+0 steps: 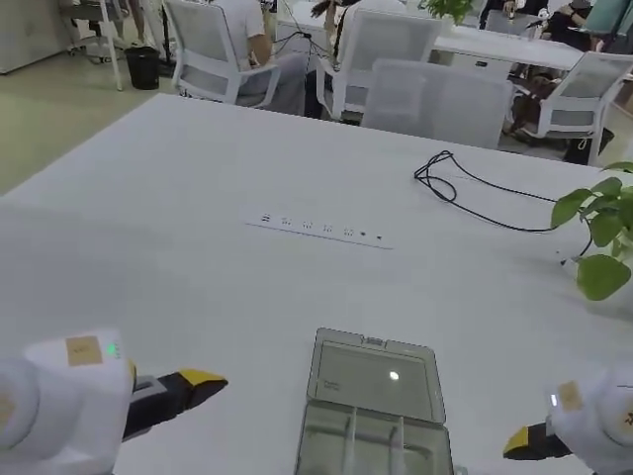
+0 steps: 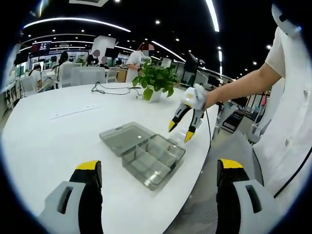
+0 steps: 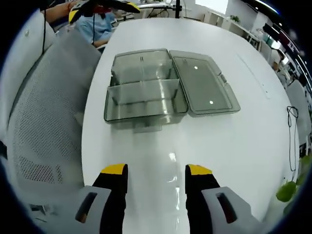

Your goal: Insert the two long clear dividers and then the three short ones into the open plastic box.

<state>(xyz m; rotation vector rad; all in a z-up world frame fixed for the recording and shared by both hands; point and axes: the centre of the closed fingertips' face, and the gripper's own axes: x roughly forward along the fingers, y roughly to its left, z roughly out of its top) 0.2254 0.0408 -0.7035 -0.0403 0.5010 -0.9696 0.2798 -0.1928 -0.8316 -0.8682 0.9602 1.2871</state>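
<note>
Head view looks down on a smoky clear rectangular plastic box (image 1: 315, 440) at the near edge of the table, between the two grippers, its flat hinged lid (image 1: 376, 381) thrown open away from the person. The right gripper view shows at least one clear upright divider (image 3: 144, 84) seated across the tray, and the head view hints at two such strips. I cannot tell the full count, nor long from short. So I judge the job begun but not finished, with some dividers yet to go in. A faint clear piece touching the box wall nearest the right gripper may be a loose divider, though that is unsure.

The left gripper (image 2: 159, 165) has its jaws spread wide and empty, and the right gripper (image 3: 156, 169) is likewise released, holding nothing.

The large matte white table (image 1: 247, 158) is mostly bare. Beyond it stand white mesh office chairs (image 1: 208, 49) with seated people. A leafy green plant (image 1: 603, 228), a looped black cable (image 1: 465, 193) and a slim white socket strip (image 1: 316, 230) sit on the top.
</note>
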